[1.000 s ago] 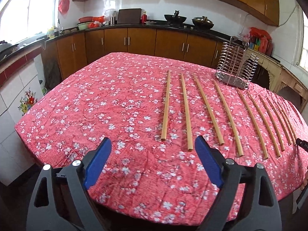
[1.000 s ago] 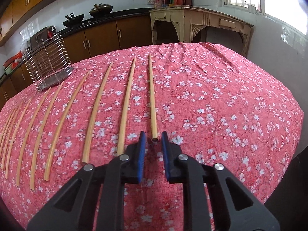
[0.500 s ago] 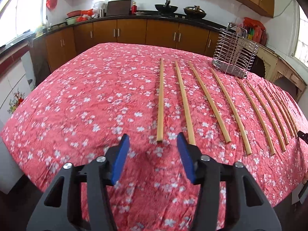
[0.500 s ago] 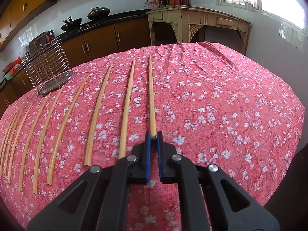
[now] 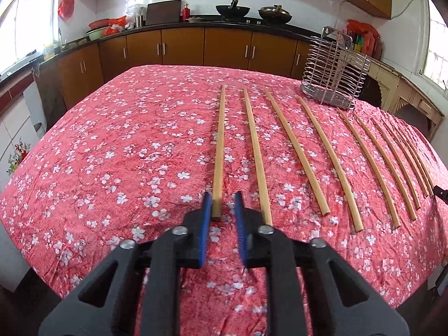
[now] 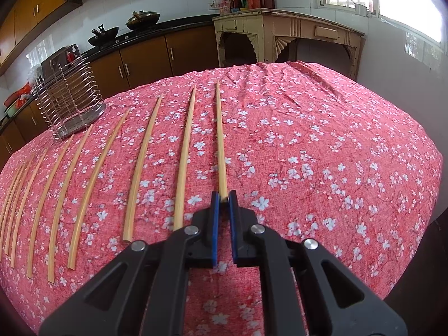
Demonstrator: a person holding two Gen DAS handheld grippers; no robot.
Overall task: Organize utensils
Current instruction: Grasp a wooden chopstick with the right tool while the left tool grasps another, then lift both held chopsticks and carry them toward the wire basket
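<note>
Several bamboo chopsticks lie side by side on the red flowered tablecloth (image 5: 112,154). In the left wrist view my left gripper (image 5: 222,204) straddles the near end of the leftmost chopstick (image 5: 219,145). Its jaws are closing: the left pad touches the stick and a small gap shows at the right pad. In the right wrist view my right gripper (image 6: 223,198) is shut on the near end of the rightmost chopstick (image 6: 219,140), which still rests on the cloth. A wire utensil holder (image 5: 333,72) stands upright at the far side of the row.
The wire utensil holder (image 6: 70,98) stands at the back left in the right wrist view. Brown kitchen cabinets (image 5: 182,47) with woks on the counter run behind the table. A cream side table (image 6: 280,36) is at the far right. The table's front edge is close below both grippers.
My left gripper has moved forward and down to the leftmost chopstick, and its jaws have narrowed from wide open to nearly touching it. The right gripper has closed onto its chopstick end.
</note>
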